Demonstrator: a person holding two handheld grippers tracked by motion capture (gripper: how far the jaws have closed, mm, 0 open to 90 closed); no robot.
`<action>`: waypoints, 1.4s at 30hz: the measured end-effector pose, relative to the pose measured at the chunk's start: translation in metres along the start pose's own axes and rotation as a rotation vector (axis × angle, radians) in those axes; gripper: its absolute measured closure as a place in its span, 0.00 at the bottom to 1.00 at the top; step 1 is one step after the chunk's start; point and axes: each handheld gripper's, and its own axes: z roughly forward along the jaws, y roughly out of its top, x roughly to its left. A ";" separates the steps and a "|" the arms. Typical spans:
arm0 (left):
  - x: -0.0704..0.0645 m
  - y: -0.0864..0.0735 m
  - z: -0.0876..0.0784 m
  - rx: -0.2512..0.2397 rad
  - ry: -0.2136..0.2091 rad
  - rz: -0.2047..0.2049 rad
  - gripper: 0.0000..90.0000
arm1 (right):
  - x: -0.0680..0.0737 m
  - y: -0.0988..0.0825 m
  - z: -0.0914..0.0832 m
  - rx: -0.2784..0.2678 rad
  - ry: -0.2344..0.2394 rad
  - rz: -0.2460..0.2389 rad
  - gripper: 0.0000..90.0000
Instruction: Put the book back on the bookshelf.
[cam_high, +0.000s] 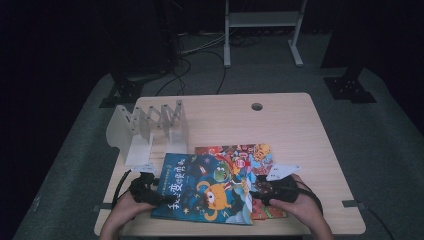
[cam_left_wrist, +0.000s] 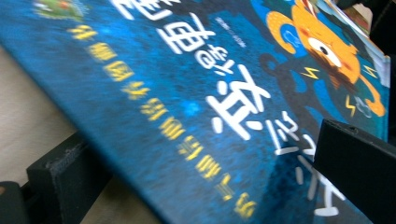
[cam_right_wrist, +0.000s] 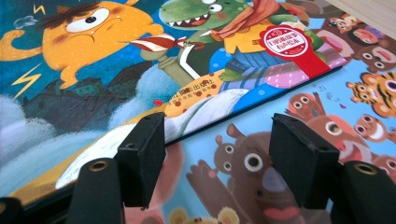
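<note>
Blue book lies near the table's front edge, at about 6 o'clock from the centre, overlapping a second picture book that juts out toward 1 o'clock. White rack stands at 10 o'clock, apart from both.

Left gripper at the blue book's 9 o'clock edge. In the left gripper view the cover runs between the two jaws, one below the edge, one above the cover; book edge looks lifted off the table there. Jaws appear closed on it.

Right gripper at the book's 3 o'clock edge. Right gripper view: jaws part-open with a clear gap; blue book's corner just ahead of the left jaw, the second book beneath. Pads grip nothing.
</note>
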 end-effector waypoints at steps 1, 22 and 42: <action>0.000 0.000 0.000 0.000 0.000 0.000 0.00 | 0.000 0.000 0.000 0.000 0.000 0.000 0.39; -0.016 0.020 -0.032 -0.031 0.043 0.026 0.00 | 0.002 0.005 0.008 0.003 0.022 0.008 0.37; -0.037 0.079 -0.079 -0.069 0.048 0.128 0.38 | 0.008 0.010 0.011 0.026 0.028 -0.002 0.38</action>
